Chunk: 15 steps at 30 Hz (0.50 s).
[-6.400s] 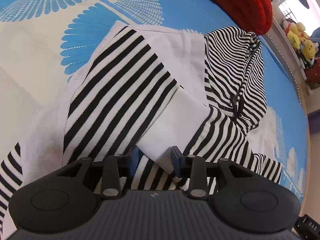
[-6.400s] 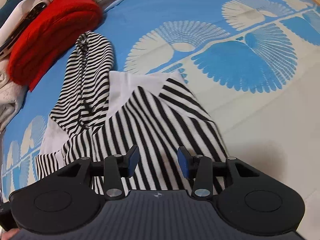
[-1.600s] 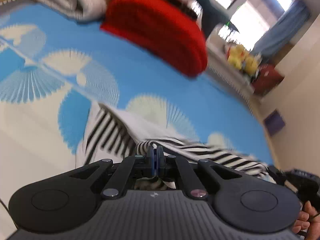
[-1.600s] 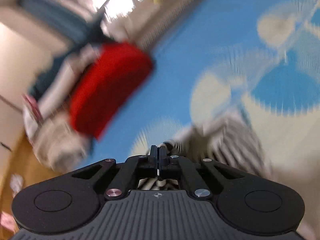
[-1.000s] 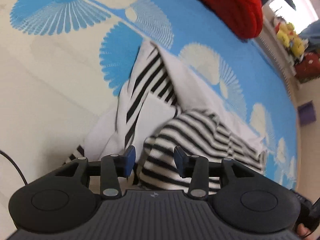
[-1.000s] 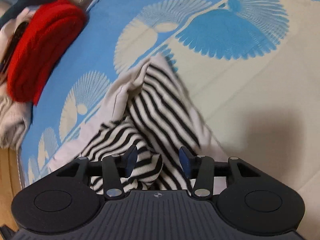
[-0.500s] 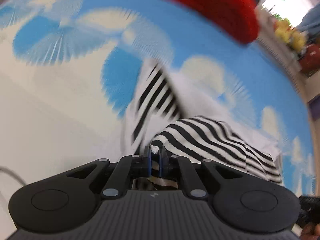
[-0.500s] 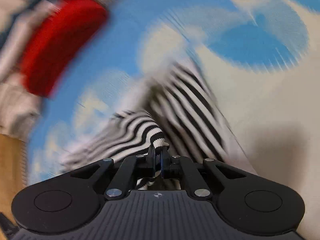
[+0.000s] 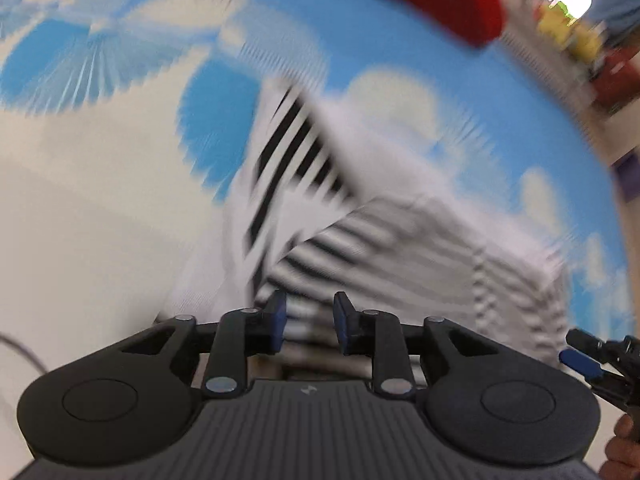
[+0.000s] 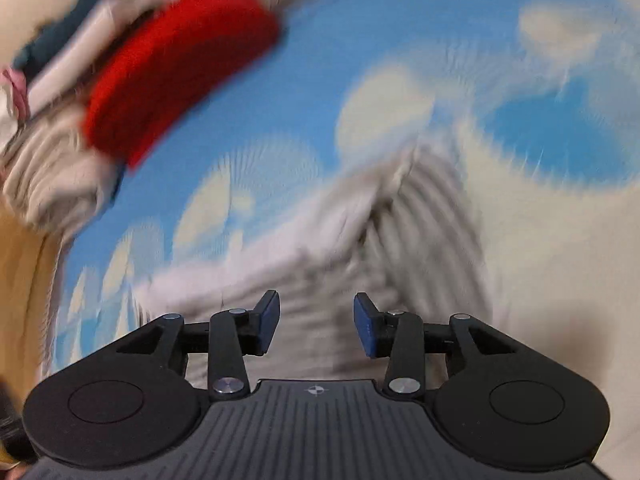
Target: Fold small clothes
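Now both grippers, left (image 9: 308, 322) and right (image 10: 316, 322), have just been opening and pinch nothing, letting the folded striped top (image 9: 400, 252) settle on the blue sheet (image 9: 380, 52).

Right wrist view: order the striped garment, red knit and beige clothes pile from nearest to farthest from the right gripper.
1. Striped garment, just beyond the right gripper, centre.
2. Red knit, upper left.
3. Beige clothes pile, far left; too close to the knit to rank.

No legible text, labels, brands or numbers in either view; both heavily blurred.
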### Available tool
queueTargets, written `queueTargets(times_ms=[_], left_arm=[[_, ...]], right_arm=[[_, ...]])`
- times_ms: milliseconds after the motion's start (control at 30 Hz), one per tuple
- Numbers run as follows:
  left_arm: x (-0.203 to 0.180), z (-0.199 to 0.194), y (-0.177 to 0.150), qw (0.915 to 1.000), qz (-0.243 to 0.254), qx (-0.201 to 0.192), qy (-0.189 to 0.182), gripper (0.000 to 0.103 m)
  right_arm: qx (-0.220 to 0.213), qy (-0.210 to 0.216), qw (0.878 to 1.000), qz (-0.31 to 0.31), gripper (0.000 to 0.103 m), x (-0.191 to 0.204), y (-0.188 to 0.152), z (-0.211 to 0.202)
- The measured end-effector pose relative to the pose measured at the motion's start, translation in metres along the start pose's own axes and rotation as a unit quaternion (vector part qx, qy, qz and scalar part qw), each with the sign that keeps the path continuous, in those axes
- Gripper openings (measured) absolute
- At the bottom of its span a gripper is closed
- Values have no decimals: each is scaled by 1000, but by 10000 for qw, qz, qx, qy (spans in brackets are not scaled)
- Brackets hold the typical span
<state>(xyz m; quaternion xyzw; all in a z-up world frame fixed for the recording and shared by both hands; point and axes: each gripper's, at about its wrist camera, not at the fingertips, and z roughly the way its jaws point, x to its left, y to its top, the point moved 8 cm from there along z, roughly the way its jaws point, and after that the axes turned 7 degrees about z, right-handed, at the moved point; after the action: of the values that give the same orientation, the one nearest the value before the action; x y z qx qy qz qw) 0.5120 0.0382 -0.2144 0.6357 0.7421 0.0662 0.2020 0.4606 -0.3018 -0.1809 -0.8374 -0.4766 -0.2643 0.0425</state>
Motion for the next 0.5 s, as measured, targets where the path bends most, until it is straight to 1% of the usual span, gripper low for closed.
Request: queueTargets(times_ms=[33,67,100,133,167,200,233,267,300,333,367,400,433,467,500], left_arm=[[5,4,-4,9999,-12,102,61,22],[6,2,-3,9999,-50,84,57,22],[6,-3,0,10000,-49,13,31,22],[5,-10,5,9999,-5,-122,-19,22],[0,-19,10,9994,64,-317,-101,22],[-4,-24,13,9986,130,-470,-209,23],[-6,-24,13,9981,175,-509,-285,24],[-6,-20,11,9986,201,-415,-275,25],[-3,-12,5,9993,234,-211,-182,25],[2,-1,-5,9996,273,71,-47,24],[6,3,-15,9991,298,302,58,22],[7,-2,-19,9990,335,291,109,22],[4,-13,-20,9988,434,147,154,22],[-1,-32,-16,9976,654,-163,159,22],[-6,-53,-13,9946,888,-530,108,23]], right_arm=[[219,-480,9986,-32,43,-13,-7,12],[284,-770,9966,1,45,-23,-11,18],[196,-802,9964,205,45,-29,-8,19],[86,-652,9971,371,45,-30,-4,14],[-55,-445,9982,409,45,-26,-1,8],[-229,-269,9990,286,45,-19,3,2],[-302,-198,9993,120,45,-16,3,0],[-231,-246,9994,-24,49,-17,1,2],[-18,-509,9987,-81,49,-26,-4,10],[146,-826,9965,-16,49,-38,-10,15],[149,-1000,9948,140,45,-47,-14,14],[22,-995,9947,273,43,-50,-14,7],[-195,-989,9945,293,44,-46,-11,-8],[-517,-899,9945,172,45,-38,-7,-29],[-938,-719,9930,-63,44,-24,-2,-57]])
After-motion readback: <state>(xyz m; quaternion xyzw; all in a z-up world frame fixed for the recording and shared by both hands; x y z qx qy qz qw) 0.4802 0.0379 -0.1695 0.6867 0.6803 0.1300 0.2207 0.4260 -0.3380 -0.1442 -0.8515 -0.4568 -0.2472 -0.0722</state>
